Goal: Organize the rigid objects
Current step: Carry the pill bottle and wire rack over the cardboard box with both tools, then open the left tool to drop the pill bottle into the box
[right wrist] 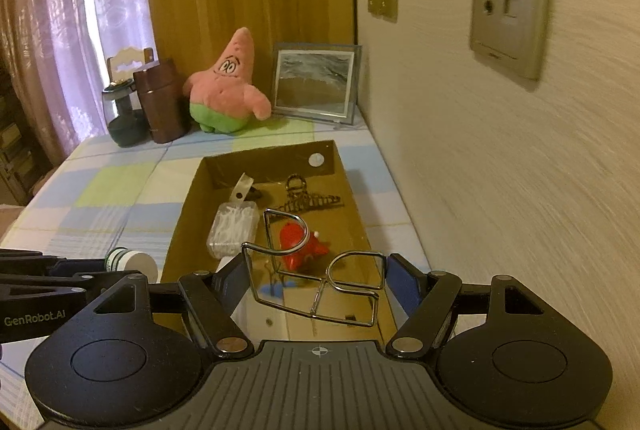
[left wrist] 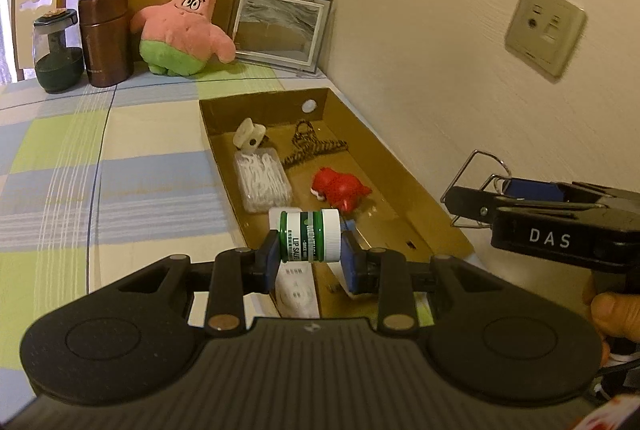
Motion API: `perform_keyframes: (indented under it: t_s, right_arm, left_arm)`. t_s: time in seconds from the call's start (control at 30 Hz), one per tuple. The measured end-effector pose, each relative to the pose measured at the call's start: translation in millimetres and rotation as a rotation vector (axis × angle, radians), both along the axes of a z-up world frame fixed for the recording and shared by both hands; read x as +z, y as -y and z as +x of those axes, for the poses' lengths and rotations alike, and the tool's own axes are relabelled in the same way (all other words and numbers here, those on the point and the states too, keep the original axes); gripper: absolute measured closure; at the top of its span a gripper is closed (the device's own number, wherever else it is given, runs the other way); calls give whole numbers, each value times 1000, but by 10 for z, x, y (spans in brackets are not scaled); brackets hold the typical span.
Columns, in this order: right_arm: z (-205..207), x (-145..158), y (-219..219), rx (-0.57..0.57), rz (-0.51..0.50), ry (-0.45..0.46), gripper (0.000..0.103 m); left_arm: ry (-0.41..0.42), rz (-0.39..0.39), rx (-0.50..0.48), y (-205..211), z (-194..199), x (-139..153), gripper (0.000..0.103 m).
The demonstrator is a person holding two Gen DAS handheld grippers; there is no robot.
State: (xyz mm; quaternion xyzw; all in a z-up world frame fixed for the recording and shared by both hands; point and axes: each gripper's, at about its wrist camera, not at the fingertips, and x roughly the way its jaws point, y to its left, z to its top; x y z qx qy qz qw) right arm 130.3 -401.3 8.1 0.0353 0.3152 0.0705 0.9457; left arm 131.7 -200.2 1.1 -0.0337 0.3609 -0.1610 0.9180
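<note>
My left gripper (left wrist: 309,257) is shut on a small green-and-white lip salve jar (left wrist: 310,235), held on its side above the near end of the cardboard box (left wrist: 400,182). To its right, my right gripper (right wrist: 316,280) is shut on a bent wire stand (right wrist: 316,270), which hangs over the same box (right wrist: 184,214); the stand (left wrist: 484,166) also shows in the left wrist view. Inside the box lie a red toy (left wrist: 340,188), a clear case of white picks (left wrist: 266,182), a striped hair claw (left wrist: 310,146) and a white clip (left wrist: 250,136).
The box sits on a checked tablecloth (left wrist: 120,158) against the wall on the right. At the back stand a pink star plush (left wrist: 188,26), a framed picture (left wrist: 280,26), a brown canister (left wrist: 105,36) and a dark glass jar (left wrist: 56,50). Wall sockets (left wrist: 544,28) are above.
</note>
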Motion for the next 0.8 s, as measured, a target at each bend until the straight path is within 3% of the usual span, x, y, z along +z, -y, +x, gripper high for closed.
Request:
perform_keyframes:
  t_s: [0.3,0.6,0.67,0.8]
  right_arm:
    - [516,-160,40,31,0,-31,33]
    - [697,-315,109,25,30,-59,33]
    - [699,-325,117,23,35,-61,33]
    - [704,-324,122,19,51,-64,33]
  left_arm:
    - [-19,25,-1,100,543,-202,77]
    - [-37,84,-18,213,786,-417,77]
    - [-36,95,-14,214,803,-434,69]
    - [-30,82,6,150,794,-414,67]
